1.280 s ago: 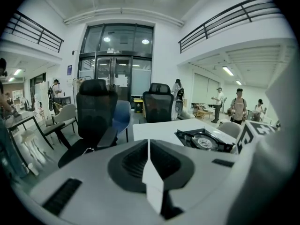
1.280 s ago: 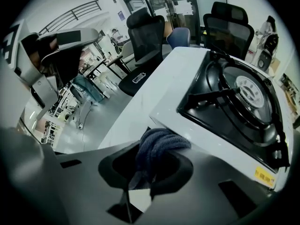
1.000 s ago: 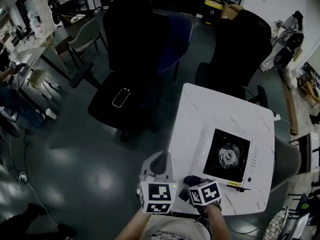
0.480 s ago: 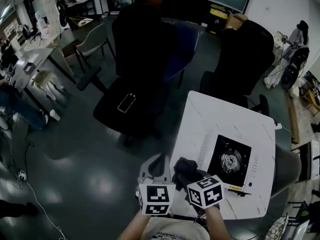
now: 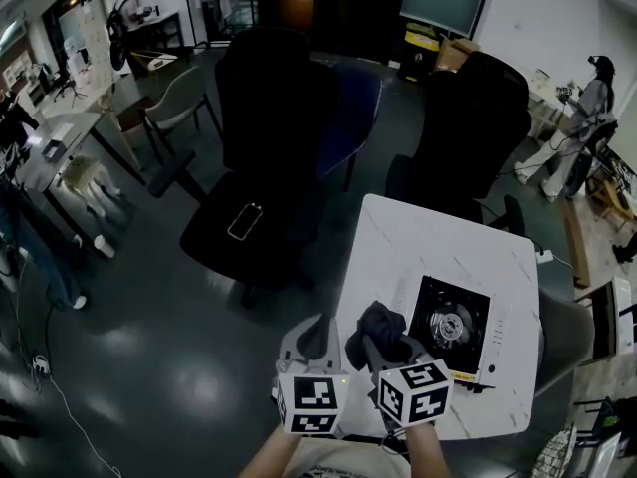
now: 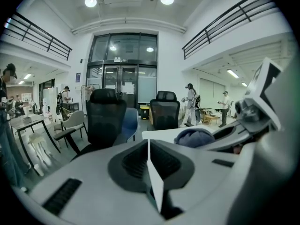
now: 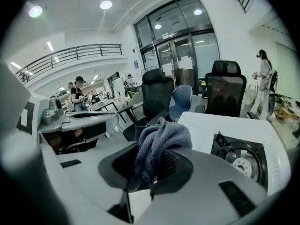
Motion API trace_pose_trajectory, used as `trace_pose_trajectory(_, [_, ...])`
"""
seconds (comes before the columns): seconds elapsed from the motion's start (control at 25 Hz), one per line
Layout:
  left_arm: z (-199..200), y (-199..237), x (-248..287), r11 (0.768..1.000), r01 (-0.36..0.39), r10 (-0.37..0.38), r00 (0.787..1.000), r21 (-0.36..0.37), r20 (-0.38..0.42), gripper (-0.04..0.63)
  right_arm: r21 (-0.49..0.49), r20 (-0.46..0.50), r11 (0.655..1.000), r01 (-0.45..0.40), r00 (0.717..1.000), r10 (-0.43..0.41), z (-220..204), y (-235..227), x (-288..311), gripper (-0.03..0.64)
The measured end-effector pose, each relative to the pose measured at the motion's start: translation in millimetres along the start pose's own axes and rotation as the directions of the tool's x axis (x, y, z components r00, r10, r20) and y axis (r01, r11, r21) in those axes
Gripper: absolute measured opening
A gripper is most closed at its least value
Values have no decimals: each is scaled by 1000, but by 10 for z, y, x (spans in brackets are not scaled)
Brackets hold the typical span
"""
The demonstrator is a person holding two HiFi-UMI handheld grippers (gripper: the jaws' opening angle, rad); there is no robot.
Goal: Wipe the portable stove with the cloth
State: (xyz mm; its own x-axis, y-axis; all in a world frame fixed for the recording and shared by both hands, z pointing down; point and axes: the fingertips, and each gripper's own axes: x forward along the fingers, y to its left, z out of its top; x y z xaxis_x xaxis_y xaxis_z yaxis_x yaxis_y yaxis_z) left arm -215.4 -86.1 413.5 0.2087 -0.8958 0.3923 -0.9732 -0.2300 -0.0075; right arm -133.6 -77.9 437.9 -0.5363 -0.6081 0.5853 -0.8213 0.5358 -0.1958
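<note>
Closest to the person, the two grippers are held side by side at the near edge of a white table (image 5: 423, 237), each carrying its cube of square markers. The left gripper (image 5: 317, 335) hangs just off the table's near left corner; its own view shows its jaws pressed flat together with nothing between them (image 6: 149, 146). The right gripper (image 5: 383, 347) is just beside it, over the table's near edge, and its jaws are clenched on a dark grey-blue cloth (image 5: 381, 322). In the right gripper view the cloth (image 7: 159, 142) bunches up out of the jaws (image 7: 150, 172) in a soft crumpled mound and droops over one side. Seen from above, the cloth lies just beside the left edge of the portable stove (image 5: 453, 322); whether it touches the stove cannot be told. The stove stands on the near half of the table, close to the right edge, white-bodied with a black square top and a round burner (image 5: 455, 317) in the middle. The right gripper view shows the same stove (image 7: 241, 161) to the right of the cloth, on the white tabletop (image 7: 211, 121). The far half of the table is bare. Beyond the table's left edge stands a black office chair (image 5: 269, 137) with a phone (image 5: 244, 221) lying on its seat, and a blue chair (image 5: 350, 98) behind it. Past the table's far edge is a second black office chair (image 5: 468, 118). Farther off, at the right of the room, a person (image 5: 587, 98) stands.
</note>
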Motion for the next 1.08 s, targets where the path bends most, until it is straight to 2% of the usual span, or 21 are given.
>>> trace_pose_trajectory(0.32, [50,-87,17,999,33,-33,999,15,14,23,38,60,997,68,996,-71,31,-94,-126,74])
trace_pose_trajectory(0.56, [62,-117,33,999,45,-46,999,24,17,22,32,79,994,107,991,-110,31,-133,-170,75])
trace_pose_trajectory(1.08, [141,-176,71,998,55,-56,998,32,28,23,40,92,993,115,989,-118,80,-176,-189,75])
